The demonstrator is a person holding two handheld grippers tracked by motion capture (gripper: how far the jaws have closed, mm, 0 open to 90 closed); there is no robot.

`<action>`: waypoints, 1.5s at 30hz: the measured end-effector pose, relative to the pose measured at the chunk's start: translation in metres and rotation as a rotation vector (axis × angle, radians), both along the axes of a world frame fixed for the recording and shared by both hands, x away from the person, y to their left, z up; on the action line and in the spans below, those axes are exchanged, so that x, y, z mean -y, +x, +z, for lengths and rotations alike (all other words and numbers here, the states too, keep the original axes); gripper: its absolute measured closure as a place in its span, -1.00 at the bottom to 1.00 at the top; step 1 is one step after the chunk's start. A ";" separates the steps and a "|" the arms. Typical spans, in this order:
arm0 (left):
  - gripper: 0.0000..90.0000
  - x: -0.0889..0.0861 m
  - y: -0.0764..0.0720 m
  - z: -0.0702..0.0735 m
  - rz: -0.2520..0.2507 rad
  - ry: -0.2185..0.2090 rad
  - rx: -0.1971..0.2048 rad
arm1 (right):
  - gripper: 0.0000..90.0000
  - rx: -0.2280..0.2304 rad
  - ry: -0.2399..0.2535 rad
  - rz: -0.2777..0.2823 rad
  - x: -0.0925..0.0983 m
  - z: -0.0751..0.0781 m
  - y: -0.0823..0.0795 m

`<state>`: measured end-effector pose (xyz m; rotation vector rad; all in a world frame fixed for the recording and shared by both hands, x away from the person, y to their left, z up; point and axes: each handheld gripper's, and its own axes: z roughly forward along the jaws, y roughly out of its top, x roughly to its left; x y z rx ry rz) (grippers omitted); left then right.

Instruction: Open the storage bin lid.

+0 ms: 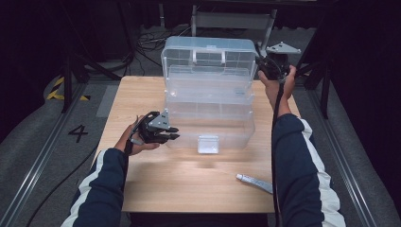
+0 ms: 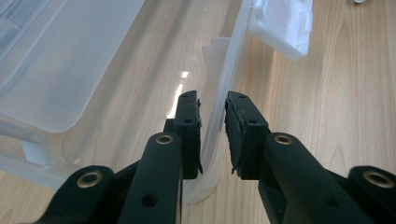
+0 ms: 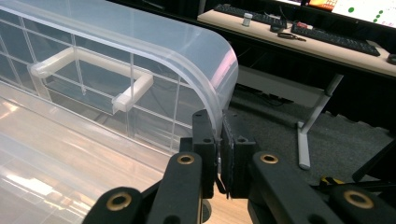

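A clear plastic storage box (image 1: 236, 124) stands on the wooden table (image 1: 189, 189) with its lid (image 1: 208, 47) swung upright at the back. My left gripper (image 1: 174, 133) is at the box's front left corner. In the left gripper view, the left gripper (image 2: 212, 100) is shut on the thin box wall (image 2: 219, 88), one jaw inside and one outside. My right gripper (image 1: 261, 64) is raised at the lid's right end. In the right gripper view, the right gripper (image 3: 219, 121) is shut on the lid's curved edge (image 3: 205, 51). A white latch (image 1: 208, 144) hangs on the box front.
A small white tube (image 1: 254, 182) lies near the table's front right. Beyond the lid a desk with keyboards (image 3: 299, 32) stands in the dark room. Cables (image 1: 151, 42) trail on the grey floor behind the table.
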<state>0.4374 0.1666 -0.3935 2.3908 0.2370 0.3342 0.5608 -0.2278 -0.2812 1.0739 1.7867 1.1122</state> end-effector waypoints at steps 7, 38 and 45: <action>0.68 0.000 0.000 0.000 0.002 0.000 -0.001 | 0.90 -0.010 0.008 0.003 0.000 0.000 0.008; 0.68 0.001 0.002 0.000 -0.004 -0.001 -0.010 | 0.88 -0.066 0.022 0.002 -0.001 -0.001 0.046; 0.68 0.000 0.001 0.000 0.001 -0.001 -0.013 | 0.88 -0.069 0.025 -0.001 -0.001 -0.003 0.052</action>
